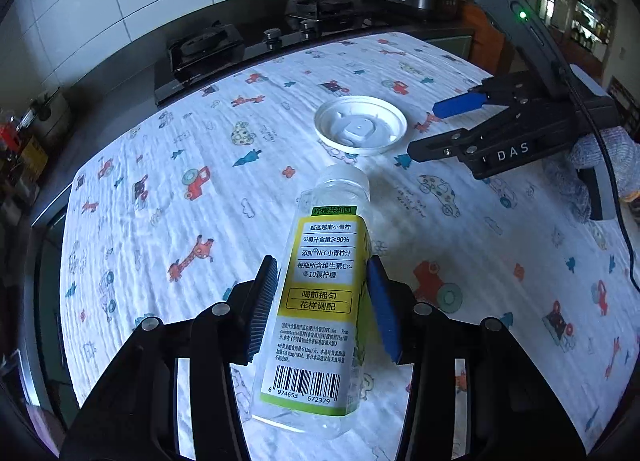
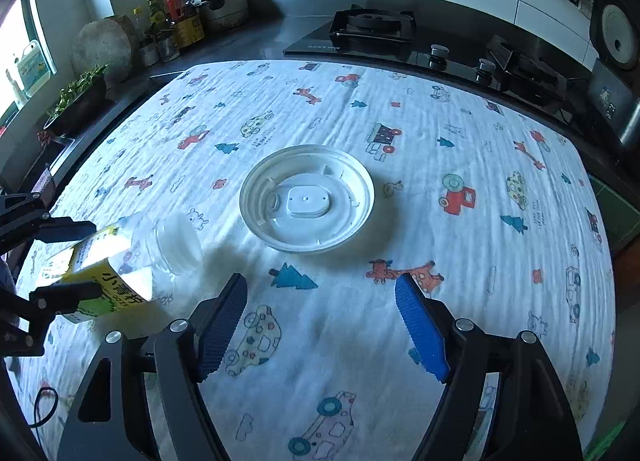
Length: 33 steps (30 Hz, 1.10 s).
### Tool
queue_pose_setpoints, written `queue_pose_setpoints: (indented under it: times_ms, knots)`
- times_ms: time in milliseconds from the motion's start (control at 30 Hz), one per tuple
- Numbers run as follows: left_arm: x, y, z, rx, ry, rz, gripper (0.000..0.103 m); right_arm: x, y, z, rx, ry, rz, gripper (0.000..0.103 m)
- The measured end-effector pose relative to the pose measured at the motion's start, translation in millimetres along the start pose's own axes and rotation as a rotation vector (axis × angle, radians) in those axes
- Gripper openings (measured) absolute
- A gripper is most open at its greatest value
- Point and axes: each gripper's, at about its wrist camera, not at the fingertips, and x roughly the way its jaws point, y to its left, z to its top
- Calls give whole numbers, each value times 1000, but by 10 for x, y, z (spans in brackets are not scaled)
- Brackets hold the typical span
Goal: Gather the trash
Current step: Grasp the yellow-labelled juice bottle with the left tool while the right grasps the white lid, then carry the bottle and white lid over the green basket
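The left gripper (image 1: 320, 309) pinches the empty juice bottle (image 1: 316, 293) mid-label, above the cloth-covered counter (image 2: 500, 261). The right gripper (image 2: 320, 325), spread and empty, should straddle the white lid's (image 2: 307, 203) rim squarely, since it lies flat.

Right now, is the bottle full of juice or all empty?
Empty. The clear bottle, held between the left gripper pads, shows no liquid: the patterned cloth shows through its clear neck and base.
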Motion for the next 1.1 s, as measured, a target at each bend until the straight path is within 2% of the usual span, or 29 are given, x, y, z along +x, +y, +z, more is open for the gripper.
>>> queue_pose_setpoints:
  times_ms: [67, 133, 233, 300, 433, 733, 867, 1100]
  knots:
    - [14, 100, -12, -41, 0, 8, 45, 100, 10, 60, 1, 5, 11, 78]
    - [42, 195, -29, -86, 8, 2, 45, 212, 38, 137, -12, 7, 10, 83]
    - [65, 227, -41, -93, 3, 4, 45, 335, 115, 232, -52, 0, 0, 86]
    - [73, 229, -31, -99, 3, 0, 45, 406, 158, 275, -74, -3, -12, 91]
    - [94, 227, 0, -108, 4, -12, 46, 563, 214, 341, -113, 9, -36, 92]
    - [174, 274, 34, -156, 28, -62, 47, 689, 176, 439, -93, 11, -17, 94]
    - [233, 252, 62, -160, 41, -52, 56, 692, 200, 451, -97, 3, -26, 91]
    - [365, 289, 128, -200, 66, -49, 60, 566, 197, 366, -98, -15, -56, 89]
